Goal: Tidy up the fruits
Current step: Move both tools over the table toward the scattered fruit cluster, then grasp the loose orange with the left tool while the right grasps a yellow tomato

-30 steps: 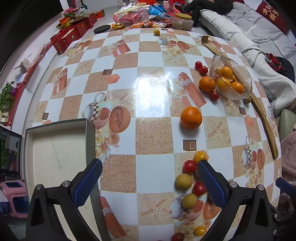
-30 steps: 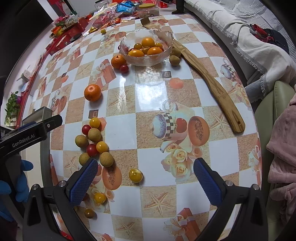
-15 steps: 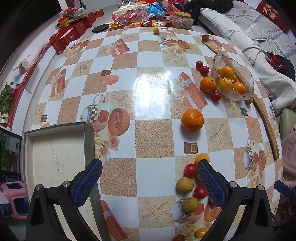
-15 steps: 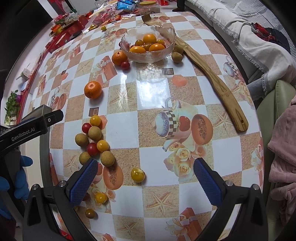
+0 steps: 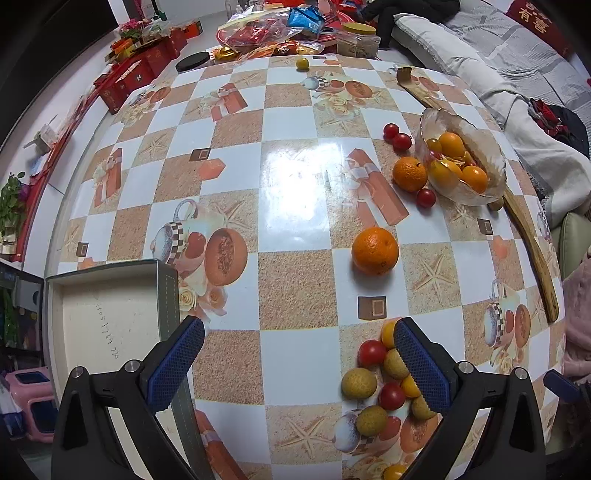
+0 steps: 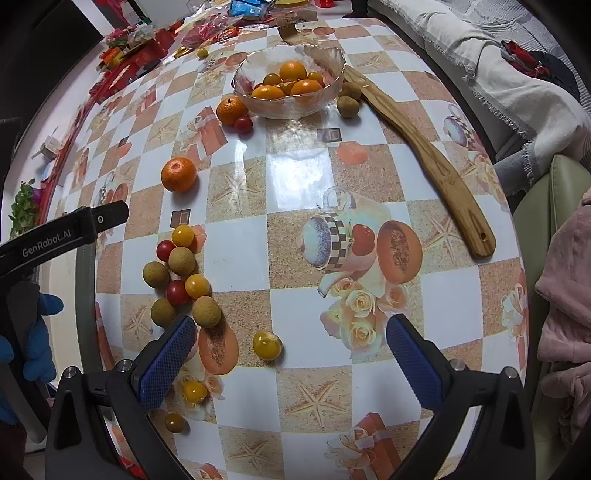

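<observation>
A glass bowl at the table's far side holds several oranges and small fruits. One orange lies alone mid-table; another orange touches the bowl beside a cherry tomato. A cluster of longans, cherry tomatoes and yellow fruits lies near both grippers. A yellow fruit sits between the right gripper's fingers' reach. My left gripper is open above the table, empty. My right gripper is open, empty.
An open shallow cardboard box lies at the table's left edge. A long wooden shoehorn runs along the right side. Two longans sit by the bowl. Snack packs and red boxes crowd the far edge. A sofa stands beyond.
Both grippers have drawn back toward the near edge of the table and slightly lower; the fruits have shifted up in view. Nothing has been taken hold of.
</observation>
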Motion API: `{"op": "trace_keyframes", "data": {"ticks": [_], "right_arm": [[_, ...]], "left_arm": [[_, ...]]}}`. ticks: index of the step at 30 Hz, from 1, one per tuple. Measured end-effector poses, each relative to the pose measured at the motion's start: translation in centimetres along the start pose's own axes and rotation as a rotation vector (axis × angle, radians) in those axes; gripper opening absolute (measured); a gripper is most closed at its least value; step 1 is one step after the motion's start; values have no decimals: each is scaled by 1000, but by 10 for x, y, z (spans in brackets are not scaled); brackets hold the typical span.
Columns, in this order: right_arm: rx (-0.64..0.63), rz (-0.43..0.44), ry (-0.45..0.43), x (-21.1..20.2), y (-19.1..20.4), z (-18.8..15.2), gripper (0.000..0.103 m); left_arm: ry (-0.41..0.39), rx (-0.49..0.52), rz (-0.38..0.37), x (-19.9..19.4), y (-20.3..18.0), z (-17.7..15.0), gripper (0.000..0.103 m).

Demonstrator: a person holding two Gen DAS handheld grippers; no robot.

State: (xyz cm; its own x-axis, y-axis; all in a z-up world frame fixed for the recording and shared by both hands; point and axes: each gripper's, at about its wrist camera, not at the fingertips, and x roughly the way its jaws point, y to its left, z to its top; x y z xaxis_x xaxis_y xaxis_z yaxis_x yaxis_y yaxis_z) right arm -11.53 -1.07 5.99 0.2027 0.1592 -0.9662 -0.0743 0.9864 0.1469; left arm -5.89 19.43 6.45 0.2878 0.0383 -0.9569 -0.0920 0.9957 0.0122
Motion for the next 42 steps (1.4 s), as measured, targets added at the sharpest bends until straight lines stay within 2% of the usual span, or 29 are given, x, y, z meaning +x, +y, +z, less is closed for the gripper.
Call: {"op": "trace_keyframes", "data": {"ticks": [12,20,24,29,30,31,33,35,37,38,42], "right_arm": [[8,12,29,12,-7,-8,103],[-29,24,38,23,-5,-18,103],[-52,35,43,29,-1,-20,98],[-82,40,62,41,5,-21,82],[-86,40,70,44,6,-21,76],[-90,37,76,47,7,-21,74],[-116,16,63,47,10,-21,72],[-142,-1,59,48,13,-22,68],[-173,-25,57,48,17,-23,59],[-186,-33,54,48,18,-24,56],[-219,-32,37,48,29,-28,23]], "left_arm": [[-5,26,-1,12,-13,16,103],[-15,92,-15,33,-36,30,103],[-5,123,-18,50,-49,34,103],[-1,141,-15,61,-60,35,103],[-1,147,-16,62,-62,35,98],[1,155,-9,63,-64,34,89],[26,167,-7,68,-67,33,86],[17,162,-9,68,-68,32,86],[9,170,-13,66,-70,31,73],[7,172,-20,65,-72,31,71],[-7,182,-44,61,-79,27,53]]}}
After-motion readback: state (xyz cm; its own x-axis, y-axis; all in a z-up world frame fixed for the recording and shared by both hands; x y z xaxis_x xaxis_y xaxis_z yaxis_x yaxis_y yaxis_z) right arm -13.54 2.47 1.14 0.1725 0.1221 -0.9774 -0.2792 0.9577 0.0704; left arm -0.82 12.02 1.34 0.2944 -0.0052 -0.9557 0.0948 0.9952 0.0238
